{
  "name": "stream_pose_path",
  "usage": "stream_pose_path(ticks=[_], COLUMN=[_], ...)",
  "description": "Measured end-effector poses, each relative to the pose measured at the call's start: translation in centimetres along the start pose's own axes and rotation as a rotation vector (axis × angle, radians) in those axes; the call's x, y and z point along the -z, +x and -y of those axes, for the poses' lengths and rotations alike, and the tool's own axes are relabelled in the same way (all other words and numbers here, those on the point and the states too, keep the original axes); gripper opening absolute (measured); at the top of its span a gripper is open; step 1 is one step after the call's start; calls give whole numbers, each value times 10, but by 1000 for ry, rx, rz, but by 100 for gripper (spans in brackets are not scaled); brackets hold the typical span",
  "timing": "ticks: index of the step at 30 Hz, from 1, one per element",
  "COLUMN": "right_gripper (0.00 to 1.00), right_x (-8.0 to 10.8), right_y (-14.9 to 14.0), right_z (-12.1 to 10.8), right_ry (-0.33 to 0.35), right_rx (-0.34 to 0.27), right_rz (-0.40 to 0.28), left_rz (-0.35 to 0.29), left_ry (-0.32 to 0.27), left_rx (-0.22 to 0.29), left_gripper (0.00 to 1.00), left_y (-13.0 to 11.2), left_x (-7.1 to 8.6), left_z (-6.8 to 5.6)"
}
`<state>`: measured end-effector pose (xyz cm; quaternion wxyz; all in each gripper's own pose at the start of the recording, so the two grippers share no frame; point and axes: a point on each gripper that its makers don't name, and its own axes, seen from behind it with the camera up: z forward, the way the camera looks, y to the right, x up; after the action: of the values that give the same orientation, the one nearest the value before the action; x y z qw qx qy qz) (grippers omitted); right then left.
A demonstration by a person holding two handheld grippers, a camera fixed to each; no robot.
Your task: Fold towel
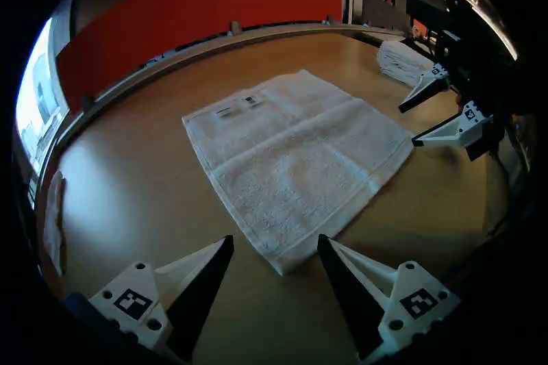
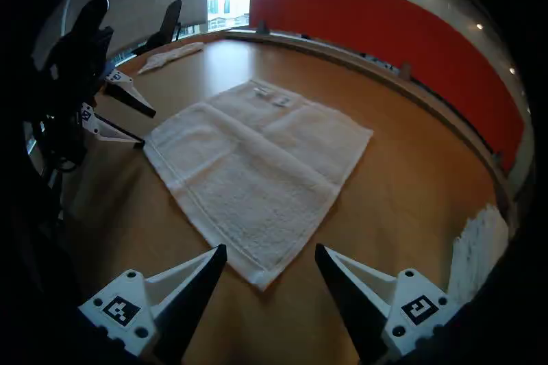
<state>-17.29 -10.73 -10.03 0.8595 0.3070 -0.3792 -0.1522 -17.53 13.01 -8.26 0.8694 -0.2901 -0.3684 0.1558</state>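
We are holding the left gripper with its fingers apart, facing one corner of the towel. We are holding the right gripper with its fingers apart too, facing an adjacent corner. The towel is lying flat and spread open on the table.

Rough cloth on polished wood
The towel is nubbly, matt terry cloth; the worktop is smooth brown wood with a soft sheen.
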Motion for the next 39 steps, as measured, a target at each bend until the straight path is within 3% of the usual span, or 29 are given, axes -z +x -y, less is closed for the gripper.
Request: stream_pose_path(ticks=[12, 24, 31, 36, 39], right_gripper=[97, 85, 64, 49, 31], right_x=[-3, -3, -3, -3, -3], right_y=[-13, -16, -16, -15, -15], right_z=[1, 5, 11, 14, 14], right_ry=[16, 44, 63, 69, 68], right_rx=[-3, -16, 4, 8, 3], right_rz=[40, 43, 42, 46, 49], left_rz=[46, 48, 59, 67, 72], left_ry=[-36, -38, -40, -48, -49], left_rx=[6, 13, 9, -1, -1], left_gripper=[90, 89, 78, 59, 51], left_y=[-12, -13, -14, -14, -13], left_x=[-7, -8, -7, -7, -7], left_z=[-9, -9, -12, -17, -19])
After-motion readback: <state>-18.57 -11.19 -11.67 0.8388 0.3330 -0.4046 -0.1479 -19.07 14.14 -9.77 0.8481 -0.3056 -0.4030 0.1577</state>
